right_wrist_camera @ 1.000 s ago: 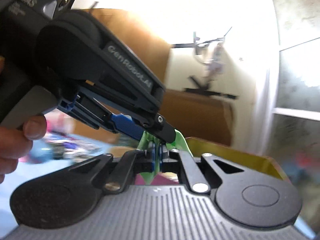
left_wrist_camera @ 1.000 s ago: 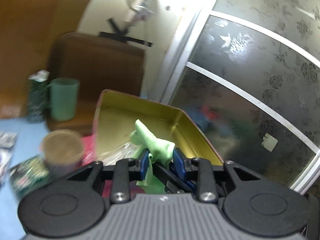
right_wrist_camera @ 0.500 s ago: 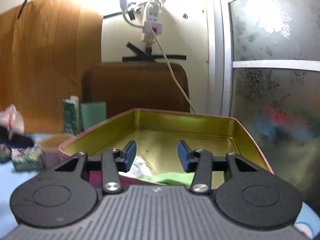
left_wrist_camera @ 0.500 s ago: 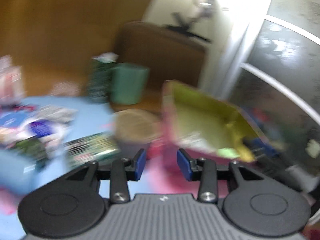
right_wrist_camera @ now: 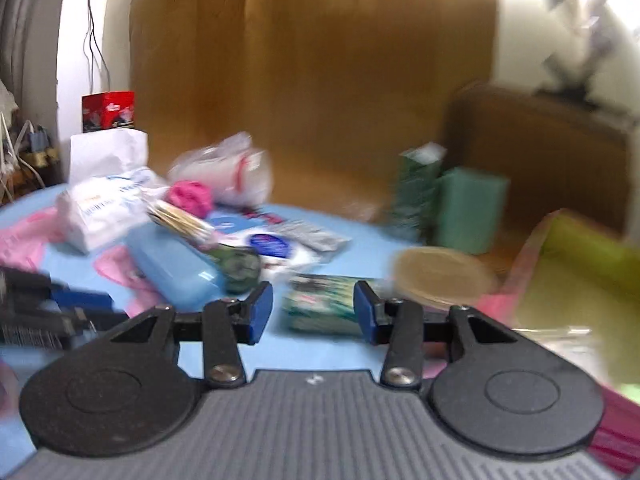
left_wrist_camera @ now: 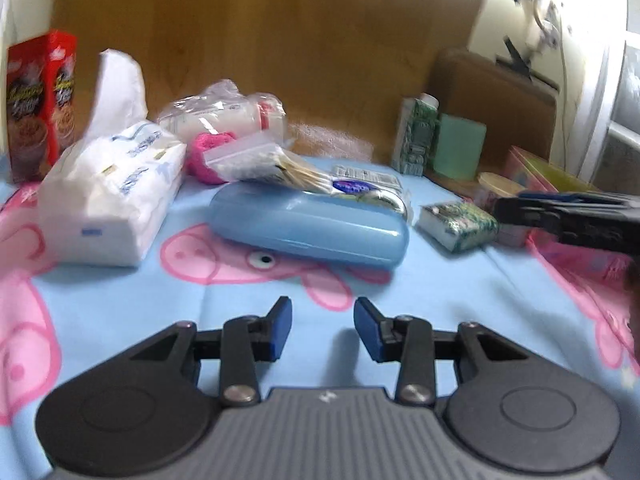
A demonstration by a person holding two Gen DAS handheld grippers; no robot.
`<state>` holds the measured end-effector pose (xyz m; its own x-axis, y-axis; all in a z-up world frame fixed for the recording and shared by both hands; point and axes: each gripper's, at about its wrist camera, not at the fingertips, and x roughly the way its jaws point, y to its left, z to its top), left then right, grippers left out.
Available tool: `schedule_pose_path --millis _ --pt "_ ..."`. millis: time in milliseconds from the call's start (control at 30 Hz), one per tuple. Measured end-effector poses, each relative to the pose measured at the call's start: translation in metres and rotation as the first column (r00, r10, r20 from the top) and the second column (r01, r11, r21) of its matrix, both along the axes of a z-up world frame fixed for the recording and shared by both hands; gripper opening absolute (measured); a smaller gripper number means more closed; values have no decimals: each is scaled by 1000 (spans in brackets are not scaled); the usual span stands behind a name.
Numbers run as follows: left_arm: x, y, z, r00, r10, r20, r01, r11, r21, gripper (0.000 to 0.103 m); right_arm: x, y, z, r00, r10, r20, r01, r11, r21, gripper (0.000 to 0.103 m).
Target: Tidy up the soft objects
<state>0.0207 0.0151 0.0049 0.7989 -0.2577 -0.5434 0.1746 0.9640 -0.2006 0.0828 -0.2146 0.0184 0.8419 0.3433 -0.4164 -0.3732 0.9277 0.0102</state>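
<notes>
Both tongs are empty as I read them. My left tongs (left_wrist_camera: 322, 328) hang with the jaws well apart over bare blue cloth (left_wrist_camera: 460, 280), nothing between them. My right tongs (right_wrist_camera: 313, 312) are spread just as wide, pointed at a small green-printed tissue pack (right_wrist_camera: 320, 308) lying just ahead on the bench; it shows between the pads but I judge it is not gripped. Further out, to the right, sits the yellow-lined tin (right_wrist_camera: 580, 272) with a pink rim, and something pale lies at its near edge, too blurred to name. Left of that, a blue case (left_wrist_camera: 308, 224), a big white tissue pack (left_wrist_camera: 112, 200), a pink knitted thing (left_wrist_camera: 208, 152) and plastic bags (left_wrist_camera: 224, 112) are heaped on the cloth. So most soft items are left to sort, I reckon.
</notes>
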Motion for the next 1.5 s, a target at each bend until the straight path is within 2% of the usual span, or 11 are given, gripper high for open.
schedule_pose_path --millis 133,300,433,567,800,900,1000,1067,1167,1367,1500 --pt "6 6 1 999 30 -10 -31 999 -41 39 42 31 4 992 37 -123 -23 993 119 47" --pt "6 6 0 999 41 -9 -42 998 -39 40 78 59 -8 975 -7 -222 35 992 120 47" --pt "3 5 -1 999 42 -7 -42 998 -36 44 90 64 -20 958 29 -286 16 988 153 49" --pt "7 7 -1 999 31 -7 -31 999 -30 48 83 62 -17 954 58 -296 -18 991 136 41" --pt "7 4 0 999 44 -6 -44 999 -1 55 42 48 -21 970 26 -244 3 993 120 36" --pt "8 3 1 999 49 -7 -49 999 18 61 23 45 -28 977 5 -212 16 995 99 26" --pt "10 3 1 998 55 -9 -55 998 37 63 9 48 -39 986 1 -167 11 997 71 28" --pt "11 3 1 998 60 -10 -59 997 49 65 7 46 -37 988 11 -153 5 995 104 29" --pt "12 2 2 997 78 -16 -77 995 63 79 12 43 -39 983 14 -180 10 991 133 32" --pt "16 3 2 996 90 -21 -88 993 83 81 10 38 -40 984 19 -177 12 985 174 40" --pt "18 3 1 995 93 -24 -91 991 97 83 10 32 -41 984 24 -177 12 980 199 41"
